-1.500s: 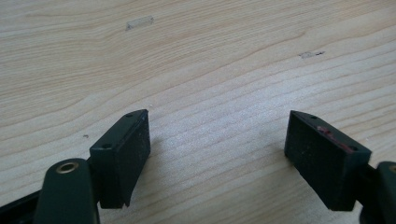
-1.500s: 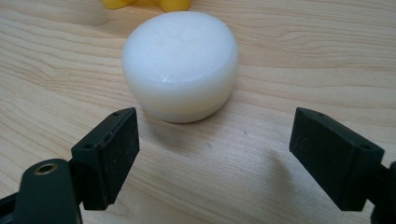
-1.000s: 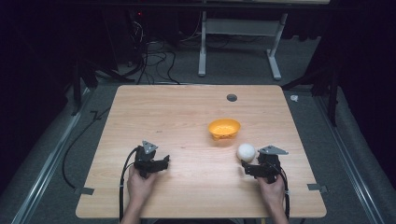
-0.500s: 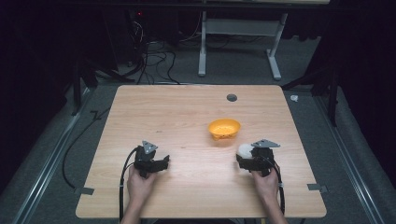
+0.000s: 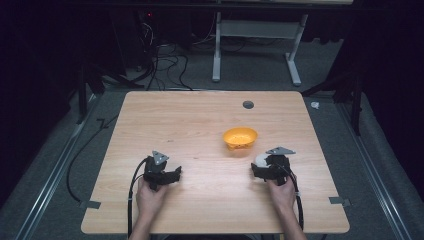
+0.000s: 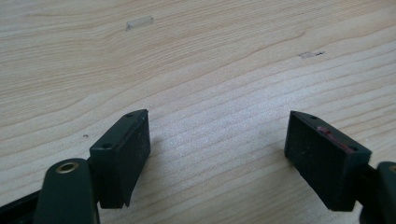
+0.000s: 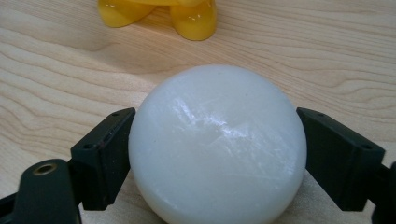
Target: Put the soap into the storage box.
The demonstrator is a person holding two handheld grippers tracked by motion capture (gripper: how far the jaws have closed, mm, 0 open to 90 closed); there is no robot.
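Both forearms come in low over the pale wood-grain tabletop (image 5: 200,120), each hand wrapped around its tool. The right gripper (image 7: 215,144) has its black jaws clamped on a white ball (image 7: 217,142), one jaw at each flank. The ball is smooth, glossy and slightly waxy-looking. Just beyond the jaws stands a shiny orange bowl (image 5: 240,137). The left gripper (image 6: 217,154) holds its jaws wide apart, bare wood between them.

Bright wooden table (image 5: 200,125) amid dark surroundings; close views soft, glare on the white ball (image 7: 217,144).
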